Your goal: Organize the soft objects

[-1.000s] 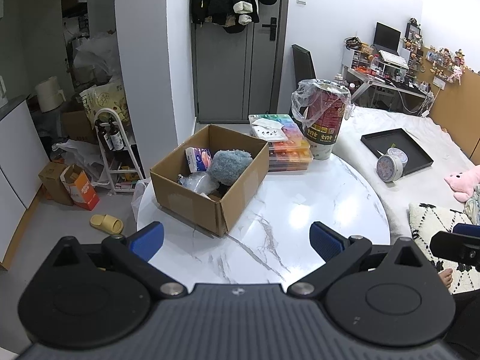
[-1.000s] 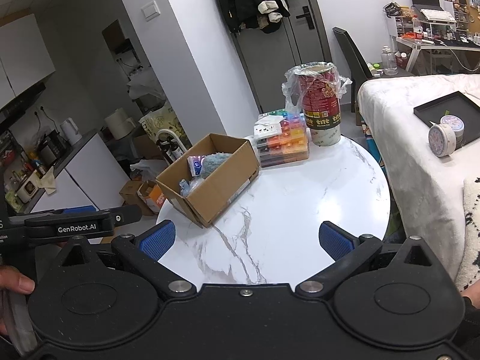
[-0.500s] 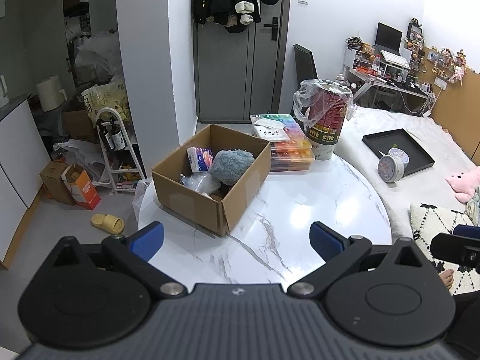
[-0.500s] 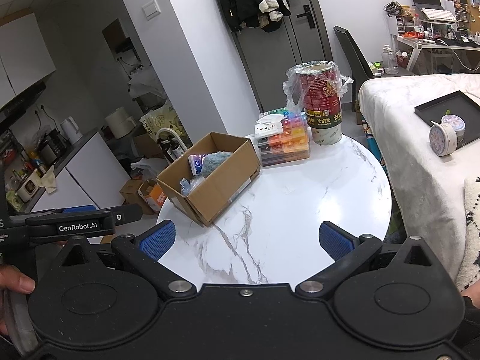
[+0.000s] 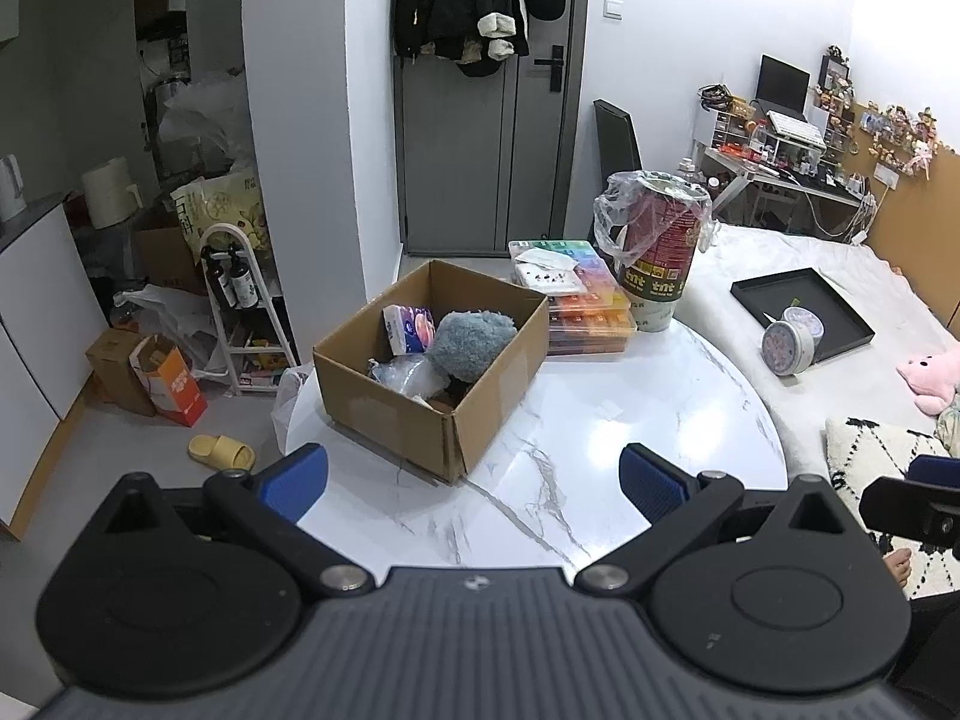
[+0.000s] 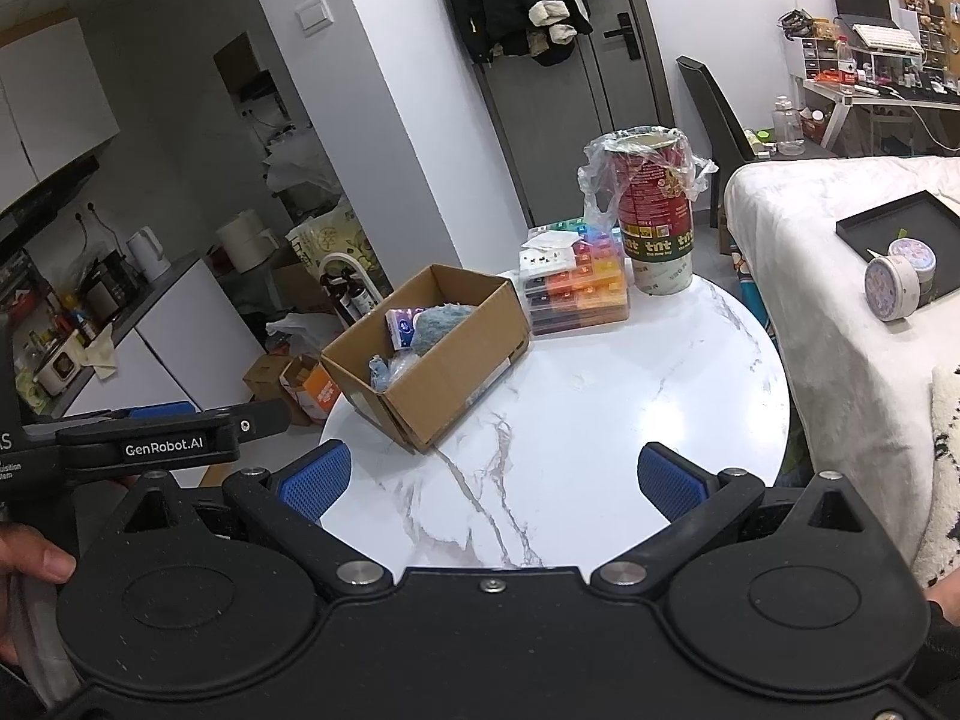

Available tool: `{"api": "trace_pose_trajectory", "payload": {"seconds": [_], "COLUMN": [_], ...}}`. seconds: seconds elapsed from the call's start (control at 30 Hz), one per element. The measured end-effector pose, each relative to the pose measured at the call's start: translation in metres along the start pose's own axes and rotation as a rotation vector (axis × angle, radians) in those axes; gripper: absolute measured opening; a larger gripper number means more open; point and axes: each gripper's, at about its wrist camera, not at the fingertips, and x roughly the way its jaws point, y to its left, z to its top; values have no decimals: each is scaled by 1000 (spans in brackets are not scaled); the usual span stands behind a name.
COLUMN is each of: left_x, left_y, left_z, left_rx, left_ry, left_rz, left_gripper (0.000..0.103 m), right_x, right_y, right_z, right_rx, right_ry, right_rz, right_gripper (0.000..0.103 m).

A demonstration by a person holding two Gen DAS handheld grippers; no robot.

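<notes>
Jaws wide; cardboard box [image 5: 432,372] ahead.

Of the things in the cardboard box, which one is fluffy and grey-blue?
The fuzzy ball at the box's right side; the tissue pack is printed, the plastic bag clear.

Sitting on the left part of the surface [image 5: 600,420]: a cardboard box [image 5: 432,360] holding a tissue pack [image 5: 409,329] at its back, a fluffy ball [image 5: 471,339] right of that pack, and a plastic bag [image 5: 403,373] in front. Standing just right of the box: a stacked organizer [image 5: 585,306], with a bag-lined canister [image 5: 657,252] beside it, further right. Lying on the bed [image 5: 780,258] to the right: a tray [image 5: 804,312], with a round tin [image 5: 788,347] touching its near edge.
</notes>
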Motion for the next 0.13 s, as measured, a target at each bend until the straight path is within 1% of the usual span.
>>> {"api": "trace_pose_trajectory", "payload": {"seconds": [0.13], "left_x": [2], "left_y": [0], "left_z": [0], "left_rx": [10], "left_ry": [3], "left_rz": [-11], "left_gripper": [102], "right_x": [1], "right_y": [2], "right_z": [1], "right_rx": [0], "right_ry": [4], "right_rz": [0], "right_gripper": [103]}}
